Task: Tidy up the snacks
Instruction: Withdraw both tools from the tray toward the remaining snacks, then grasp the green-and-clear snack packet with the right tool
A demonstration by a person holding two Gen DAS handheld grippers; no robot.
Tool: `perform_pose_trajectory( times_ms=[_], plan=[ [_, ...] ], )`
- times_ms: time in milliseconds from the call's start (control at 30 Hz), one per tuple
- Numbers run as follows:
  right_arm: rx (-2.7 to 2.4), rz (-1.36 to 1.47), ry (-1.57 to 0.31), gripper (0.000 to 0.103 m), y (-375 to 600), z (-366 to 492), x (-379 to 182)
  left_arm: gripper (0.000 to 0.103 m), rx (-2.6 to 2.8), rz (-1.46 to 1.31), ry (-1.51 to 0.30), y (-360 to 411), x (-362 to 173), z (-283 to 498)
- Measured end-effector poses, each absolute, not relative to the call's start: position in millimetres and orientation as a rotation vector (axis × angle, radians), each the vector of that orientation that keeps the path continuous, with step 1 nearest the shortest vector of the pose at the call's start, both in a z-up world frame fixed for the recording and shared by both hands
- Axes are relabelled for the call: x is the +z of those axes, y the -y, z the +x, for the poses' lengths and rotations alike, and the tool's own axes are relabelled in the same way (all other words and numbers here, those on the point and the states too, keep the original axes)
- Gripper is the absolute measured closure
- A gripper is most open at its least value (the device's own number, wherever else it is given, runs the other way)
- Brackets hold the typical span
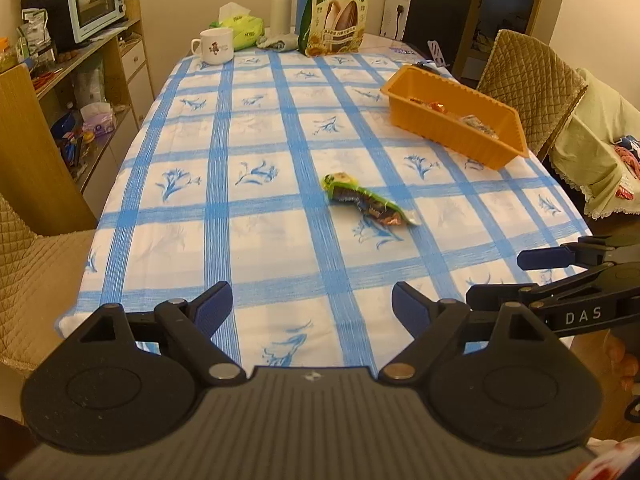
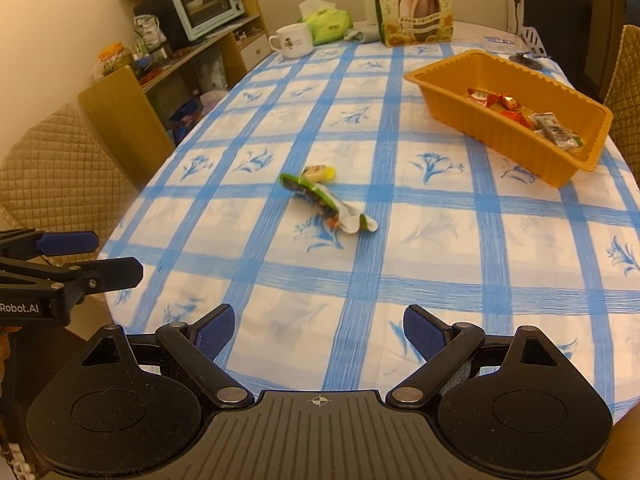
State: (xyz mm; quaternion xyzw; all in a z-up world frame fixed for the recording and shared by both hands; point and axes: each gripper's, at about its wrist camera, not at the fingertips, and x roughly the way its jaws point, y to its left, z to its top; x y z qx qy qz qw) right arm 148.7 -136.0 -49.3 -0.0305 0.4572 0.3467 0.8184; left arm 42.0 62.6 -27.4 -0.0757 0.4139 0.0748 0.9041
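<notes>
In the left wrist view, at about 9 o'clock there is a quilted chair (image 1: pixel 36 264), and at 10 o'clock a shelf with a mint toaster oven (image 1: pixel 96 0). The left gripper (image 1: pixel 312 308) is at 6 o'clock over the near edge of the table with blue checked cloth (image 1: pixel 248 208); its jaws stand wide apart and nothing is between them. A small pile of loose snack packets (image 1: pixel 366 200), green and dark, lies on the cloth near the middle, toward 1 o'clock from this gripper and well apart from it. At 12 o'clock, at the far end, stand a white mug (image 1: pixel 214 45), a green tissue pack (image 1: pixel 244 28), a white flask (image 1: pixel 282 6) and a big sunflower seed bag (image 1: pixel 340 16). At 2 o'clock sits the orange tray (image 1: pixel 448 128); here its near wall hides most of the content. At 4 o'clock the right gripper (image 1: pixel 496 276) comes in from the side, also wide open and empty. The right wrist view shows what the first does not: the tray (image 2: pixel 500 136) is seen from above, with red and orange wrapped snacks (image 2: pixel 496 104) and some greyish packets (image 2: pixel 556 130) inside. In this view the left gripper (image 2: pixel 120 256) is at 9 o'clock, the packets (image 2: pixel 324 200) lie near the centre, and the right gripper (image 2: pixel 318 332) is at 6 o'clock.
</notes>
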Motion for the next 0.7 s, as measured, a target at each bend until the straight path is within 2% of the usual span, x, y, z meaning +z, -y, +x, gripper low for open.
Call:
perform_pose_trajectory(
  times_ms=[700],
  plan=[
    [0.836,-0.123,-1.017,0.012,112.7,168.5,-67.8,0.017,0.205,-0.196,-0.91,-65.5,-46.1,55.7]
  ],
)
